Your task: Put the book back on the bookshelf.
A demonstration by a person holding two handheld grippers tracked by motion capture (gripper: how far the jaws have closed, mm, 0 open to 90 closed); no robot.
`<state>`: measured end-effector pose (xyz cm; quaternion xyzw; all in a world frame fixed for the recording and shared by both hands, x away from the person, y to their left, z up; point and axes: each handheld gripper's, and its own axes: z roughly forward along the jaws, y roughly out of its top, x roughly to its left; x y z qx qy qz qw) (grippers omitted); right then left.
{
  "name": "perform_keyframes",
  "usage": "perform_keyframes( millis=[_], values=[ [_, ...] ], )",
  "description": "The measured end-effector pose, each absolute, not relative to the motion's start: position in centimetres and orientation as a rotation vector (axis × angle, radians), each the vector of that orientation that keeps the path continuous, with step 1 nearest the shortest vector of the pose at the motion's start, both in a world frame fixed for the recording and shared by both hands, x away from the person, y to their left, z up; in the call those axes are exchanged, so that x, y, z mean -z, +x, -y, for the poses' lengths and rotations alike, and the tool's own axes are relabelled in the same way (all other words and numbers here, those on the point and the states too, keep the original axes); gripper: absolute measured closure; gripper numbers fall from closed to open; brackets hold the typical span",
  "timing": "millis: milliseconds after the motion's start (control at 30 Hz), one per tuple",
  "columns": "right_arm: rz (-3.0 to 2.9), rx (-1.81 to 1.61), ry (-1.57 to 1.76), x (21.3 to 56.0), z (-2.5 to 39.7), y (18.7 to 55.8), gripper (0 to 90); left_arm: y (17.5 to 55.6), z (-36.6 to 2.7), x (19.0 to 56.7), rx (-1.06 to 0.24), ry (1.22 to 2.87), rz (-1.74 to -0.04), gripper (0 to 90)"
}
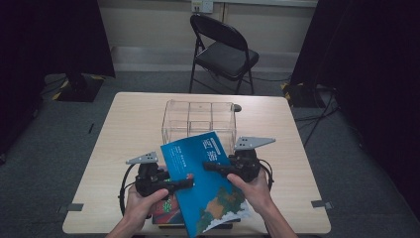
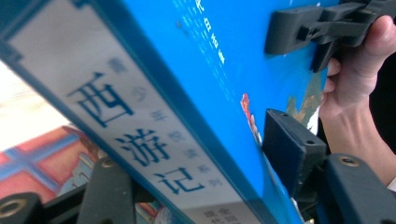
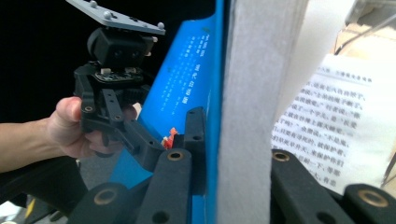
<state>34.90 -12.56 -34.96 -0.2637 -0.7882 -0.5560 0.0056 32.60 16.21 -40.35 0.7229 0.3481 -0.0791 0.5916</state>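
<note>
Gripping the blue book (image 1: 208, 181) with both grippers, lower middle of the high view, lifted and tilted over the near edge of the table (image 1: 124, 124). My left gripper (image 1: 184, 184) clamps the book's left edge, my right gripper (image 1: 210, 166) clamps it from the right side near the middle. Both are closed on the book, jaws pinching the cover and pages between them.

In the left gripper view the book's white spine with dark characters (image 2: 140, 144) runs diagonally from upper left to lower right, 1 jaw under it and 1 jaw flat on the blue cover. The other gripper (image 2: 299, 35) bites the cover at upper right, with my hand (image 2: 355, 84) behind it.

In the right gripper view the page block (image 3: 252, 116) stands upright in the center between my 2 jaws, blue cover on its left, an open printed page (image 3: 327, 126) on its right. The left gripper (image 3: 154, 149) and hand (image 3: 70, 126) sit at middle left of that frame, touching the cover.

A red book (image 1: 166, 210) lies flat on the table under the blue one, lower middle of the high view. A clear plastic box (image 1: 198, 119) with compartments stands just beyond the book's top corner, center frame. A black folding chair (image 1: 223, 49) stands past the table, upper middle.
</note>
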Motion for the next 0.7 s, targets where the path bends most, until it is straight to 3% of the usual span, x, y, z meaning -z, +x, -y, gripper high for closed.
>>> perform_keyframes(
  millis=[367,700],
  values=[
    [2.538,1.679,-0.818,32.7,12.8,34.3,79.0,32.6,-16.3,38.3,0.141,1.668,-0.754,53.3],
    [2.479,1.875,-0.819,31.2,13.1,33.8,79.0,33.1,-16.0,34.6,-0.03,1.718,-0.68,57.1]
  ],
)
